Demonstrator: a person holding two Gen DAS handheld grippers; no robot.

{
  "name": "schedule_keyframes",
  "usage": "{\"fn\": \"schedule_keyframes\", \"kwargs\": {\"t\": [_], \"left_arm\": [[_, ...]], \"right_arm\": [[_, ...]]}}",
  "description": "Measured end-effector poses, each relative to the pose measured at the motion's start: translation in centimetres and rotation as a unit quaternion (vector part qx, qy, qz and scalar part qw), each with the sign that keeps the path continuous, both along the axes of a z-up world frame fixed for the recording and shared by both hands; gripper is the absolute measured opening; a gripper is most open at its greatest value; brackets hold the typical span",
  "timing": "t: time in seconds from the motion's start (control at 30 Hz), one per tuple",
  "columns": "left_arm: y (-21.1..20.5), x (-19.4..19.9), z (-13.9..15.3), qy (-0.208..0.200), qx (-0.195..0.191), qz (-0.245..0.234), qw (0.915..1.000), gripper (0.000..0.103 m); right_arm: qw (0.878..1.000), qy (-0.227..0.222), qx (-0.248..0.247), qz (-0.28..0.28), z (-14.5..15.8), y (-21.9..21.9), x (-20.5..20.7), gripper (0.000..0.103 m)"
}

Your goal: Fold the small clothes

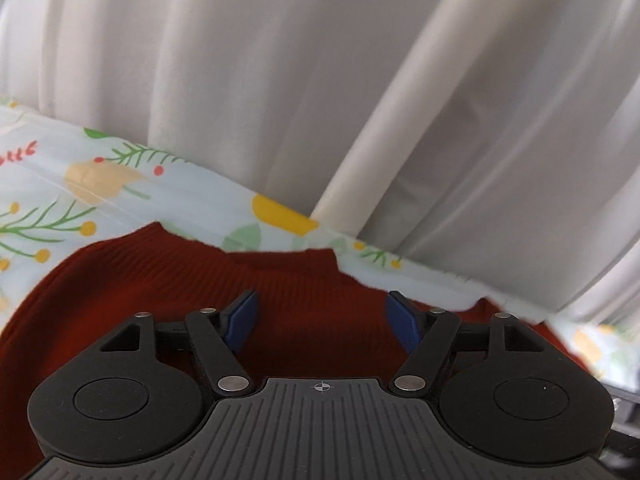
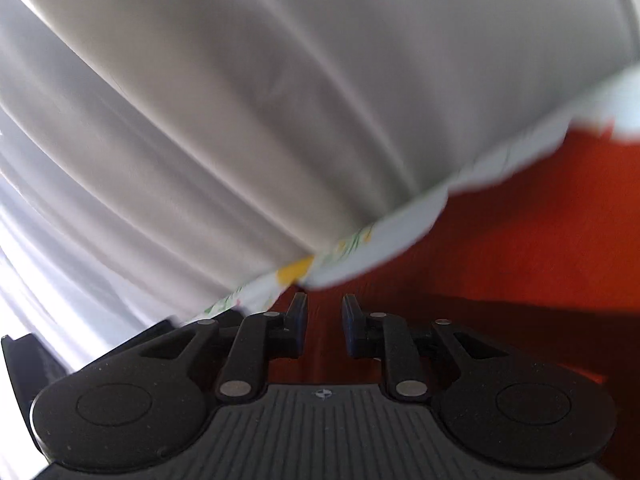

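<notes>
While the left gripper [image 1: 322, 320] hangs low over the sweater [image 1: 280, 280], its blue pads [image 1: 242, 320] stand wide apart with nothing between them, only red ribbed knit showing in the gap. That sweater lies spread on a floral sheet [image 1: 60, 184], pale with yellow blossoms, green sprigs and red berries. Its neckline is on the far side from the gripper, and one shoulder curves round to the left. Past the collar a strip of the sheet runs on, and behind that hangs a white curtain [image 1: 280, 80] in long folds, meeting the sheet's far edge.

Over on the other side, the right gripper [image 2: 324, 320] has its jaws drawn in to a narrow slot. They are not fully closed, and I cannot make out any cloth pinched between them. Red knit [image 2: 520, 240] fills the space under and to the right of it, brighter in this view and blurred. Just ahead of the fingertips [image 2: 298, 316] a slanting edge of the sheet [image 2: 360, 252] crosses the picture, and beyond it the curtain [image 2: 240, 100] rises again, smeared by motion.
</notes>
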State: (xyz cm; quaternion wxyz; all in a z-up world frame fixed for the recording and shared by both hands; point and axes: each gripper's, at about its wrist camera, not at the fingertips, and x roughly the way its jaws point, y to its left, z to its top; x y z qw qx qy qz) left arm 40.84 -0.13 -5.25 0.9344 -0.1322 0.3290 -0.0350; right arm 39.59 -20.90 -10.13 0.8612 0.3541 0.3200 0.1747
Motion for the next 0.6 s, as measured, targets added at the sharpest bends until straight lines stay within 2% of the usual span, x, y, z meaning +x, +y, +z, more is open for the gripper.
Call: {"fn": "schedule_keyframes", "kwargs": {"t": [0.03,0.1,0.13,0.17,0.23,0.27,0.3,0.37,0.43,0.53,0.6], "left_arm": [[-0.5,0.2,-0.5,0.001,0.028,-0.001,0.9996,0.075],[-0.9,0.3,-1.7,-0.023,0.082,-0.013,0.9963,0.077],[-0.9,0.4,-1.9,-0.023,0.090,-0.013,0.9956,0.077],[-0.7,0.4,-1.9,-0.023,0.083,-0.011,0.9962,0.079],[-0.7,0.5,-2.1,-0.024,0.081,-0.015,0.9963,0.080],[-0.5,0.5,-2.1,-0.025,0.077,-0.016,0.9966,0.081],[-0.4,0.3,-2.0,-0.026,0.072,-0.016,0.9970,0.081],[-0.4,0.3,-2.0,-0.026,0.072,-0.017,0.9969,0.082],[-0.6,0.1,-1.8,-0.025,0.078,-0.020,0.9965,0.083],[-0.5,0.5,-2.0,-0.024,0.076,-0.022,0.9966,0.084],[-0.5,0.4,-2.0,-0.025,0.075,-0.022,0.9966,0.084]], "right_arm": [[1.000,-0.014,-0.006,-0.005,-0.4,-0.4,0.0,0.014],[0.998,-0.016,-0.056,-0.033,-0.4,-1.9,0.3,0.014],[0.995,-0.016,-0.079,-0.052,-0.4,-3.1,0.5,0.013],[0.992,-0.015,-0.102,-0.073,-0.1,-4.5,0.5,0.010],[0.987,-0.007,-0.120,-0.103,-0.1,-7.3,0.4,0.005],[0.982,-0.012,-0.147,-0.116,0.2,-8.4,0.2,0.003],[0.972,-0.017,-0.191,-0.133,0.1,-9.9,-0.1,0.003],[0.974,-0.014,-0.168,-0.153,-0.1,-12.2,-0.6,0.002],[0.972,-0.011,-0.161,-0.168,-0.5,-12.7,-1.0,0.002],[0.967,-0.017,-0.197,-0.162,-0.3,-11.4,-1.1,0.004],[0.965,-0.017,-0.204,-0.162,-0.2,-11.2,-1.0,0.005]]}}
